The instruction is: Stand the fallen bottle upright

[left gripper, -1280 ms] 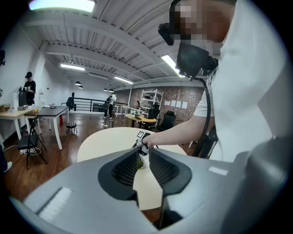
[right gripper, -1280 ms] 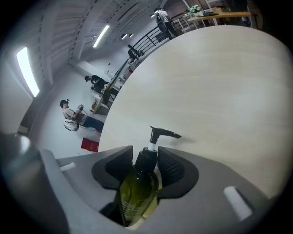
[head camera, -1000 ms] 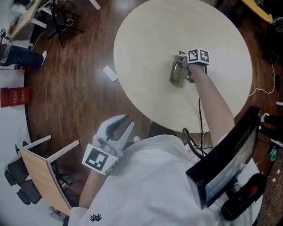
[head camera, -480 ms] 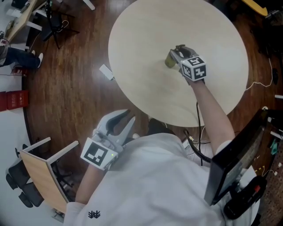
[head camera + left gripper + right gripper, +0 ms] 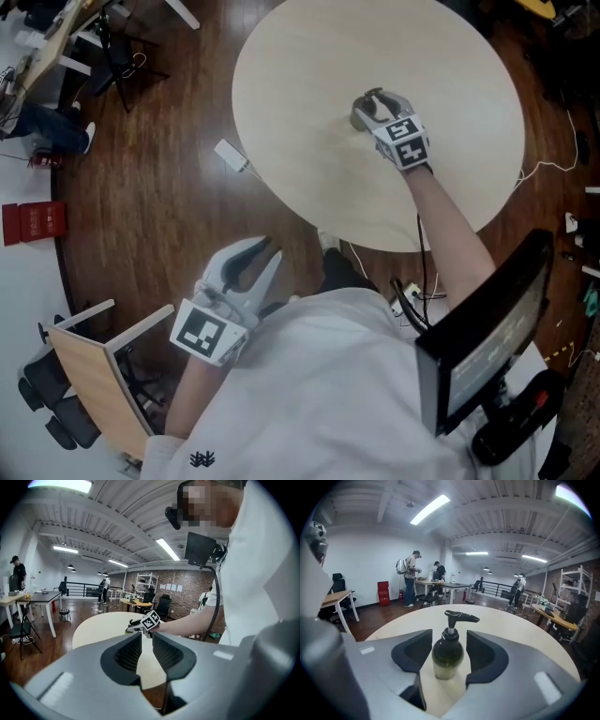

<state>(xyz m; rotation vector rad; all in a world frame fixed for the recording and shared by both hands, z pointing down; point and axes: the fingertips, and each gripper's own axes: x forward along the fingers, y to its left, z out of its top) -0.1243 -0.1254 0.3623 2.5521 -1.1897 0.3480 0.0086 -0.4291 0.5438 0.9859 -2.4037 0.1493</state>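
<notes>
Claw on the person's left (image 5: 261,258) hangs off the counter (image 5: 309,131), over the wood floor just beside the person's body. Its jaws stand a narrow way apart with nothing between them. Likely parked there because this job needs one claw only. A wooden chair (image 5: 89,370) sits near it on the left, so room on that side is tight. A small white object (image 5: 232,155) lies on the floor close to the counter's left rim.

Bottle (image 5: 448,658) stands upright on its base, pump head on top, well in from the rim, toward the far right part of the round top. Right claw (image 5: 375,108) has a jaw on each side of it, and the jaws are opening. Slim gaps show on both sides, so the pads look clear of the bottle, which carries its own weight. The righting looks done and this is the let-go.

Bare counter lies all round the bottle. The safest exit seems straight back toward the person, since a sideways swing could clip the bottle. A thin cable (image 5: 548,192) trails on the floor past the right rim.
</notes>
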